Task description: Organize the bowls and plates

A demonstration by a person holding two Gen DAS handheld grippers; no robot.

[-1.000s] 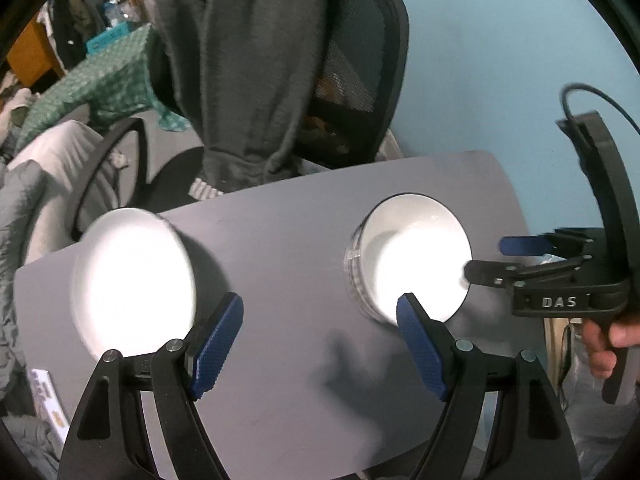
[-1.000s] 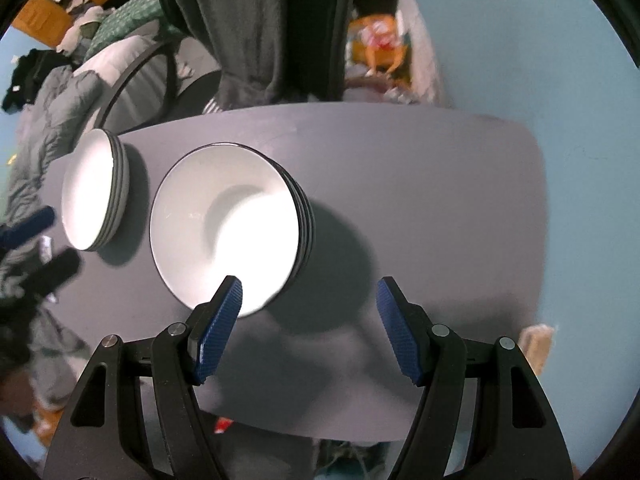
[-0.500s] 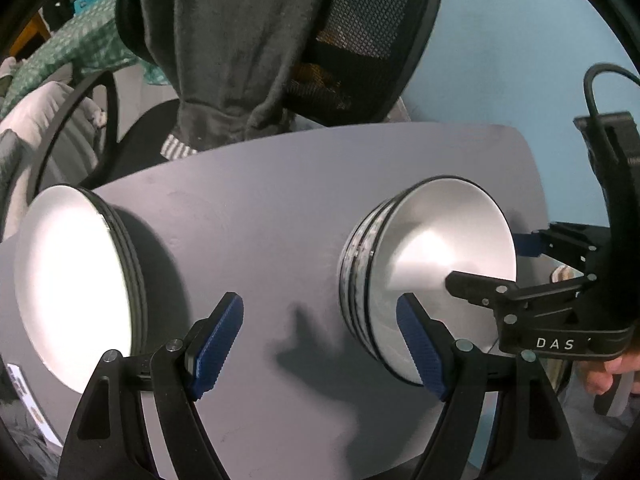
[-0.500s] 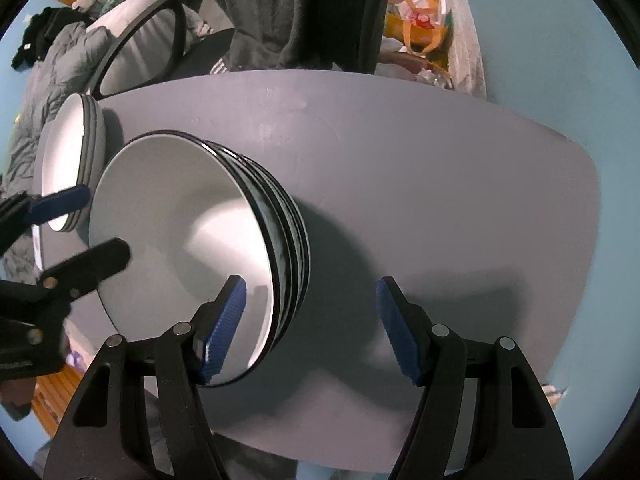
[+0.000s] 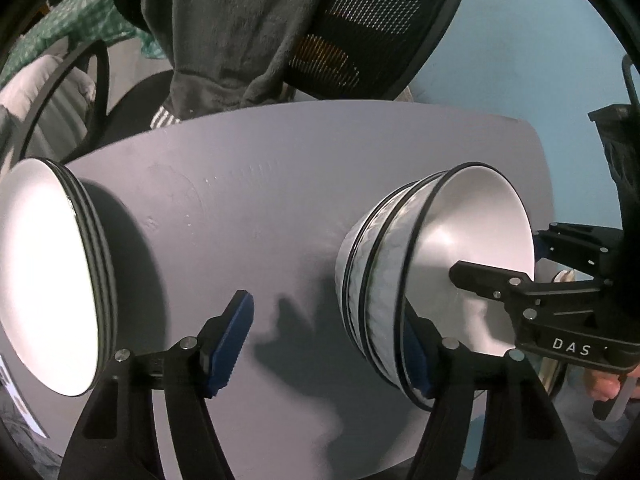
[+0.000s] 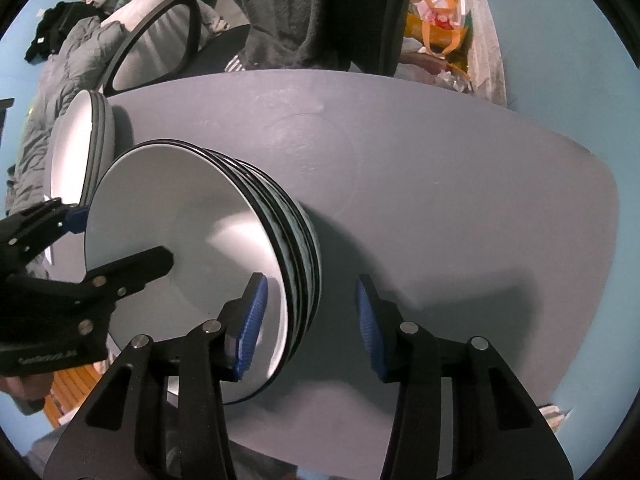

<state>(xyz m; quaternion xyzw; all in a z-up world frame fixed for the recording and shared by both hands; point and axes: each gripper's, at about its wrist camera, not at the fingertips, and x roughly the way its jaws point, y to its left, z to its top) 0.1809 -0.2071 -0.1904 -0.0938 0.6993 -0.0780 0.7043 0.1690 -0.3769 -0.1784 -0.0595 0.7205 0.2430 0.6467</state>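
Observation:
A stack of white bowls (image 5: 440,272) with black rims stands on the grey table (image 5: 280,200), with a stack of white plates (image 5: 52,280) to its left. My left gripper (image 5: 324,350) straddles the bowls' near rim: one pad is over the table and the other is half hidden behind the rim. Its jaws are closing but still wide. My right gripper (image 6: 310,324) straddles the opposite rim of the bowls (image 6: 200,248), left pad inside the top bowl, right pad clear of the stack. Its jaws are closing too.
A mesh office chair (image 5: 380,32) draped with a grey hoodie (image 5: 240,20) stands behind the table. An orange bag (image 6: 436,20) and bedding (image 6: 60,80) lie beyond the far edge. The plates (image 6: 80,140) sit near the table's left edge.
Both grippers have come down over the bowl stack, one at each side of its rim. The right jaws have narrowed clearly, the left ones slightly.

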